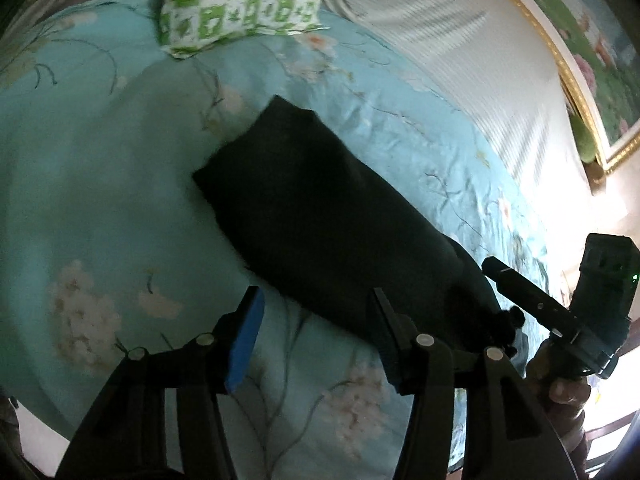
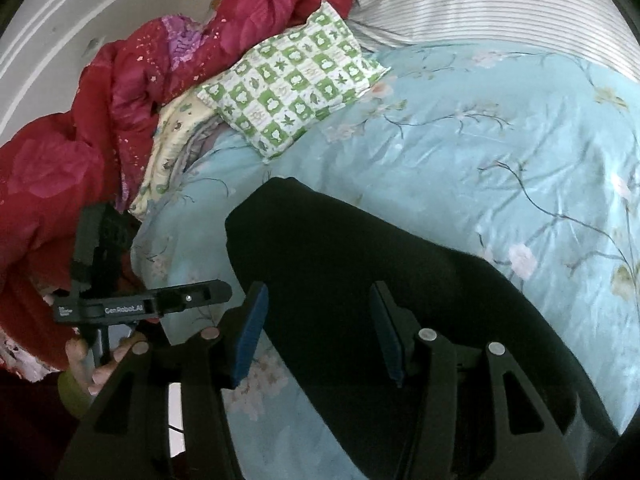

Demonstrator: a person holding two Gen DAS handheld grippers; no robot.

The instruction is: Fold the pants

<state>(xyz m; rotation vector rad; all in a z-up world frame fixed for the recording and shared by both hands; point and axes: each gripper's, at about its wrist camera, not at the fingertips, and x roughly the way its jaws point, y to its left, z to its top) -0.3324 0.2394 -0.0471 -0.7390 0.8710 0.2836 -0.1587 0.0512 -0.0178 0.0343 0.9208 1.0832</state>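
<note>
Dark pants (image 1: 320, 216), folded into a long narrow strip, lying flat on the bed's pale blue flowered quilt (image 1: 100, 184), running from 12 o'clock toward 5 o'clock in the left wrist view. Left gripper (image 1: 318, 320) hovering at the near end of the strip, fingers (image 1: 248, 344) spread apart, holding nothing, blue pad over the quilt at 7 o'clock of the pants. Right gripper (image 2: 320, 324) likewise above the pants' near part, fingers (image 2: 250, 336) wide apart and empty. Green checked pillow (image 2: 292, 92) beyond the far end at 12 o'clock, well apart. Red quilt (image 2: 100, 120) heaped at 10 o'clock. Striped bedding (image 2: 480, 0) at 1 o'clock.
</note>
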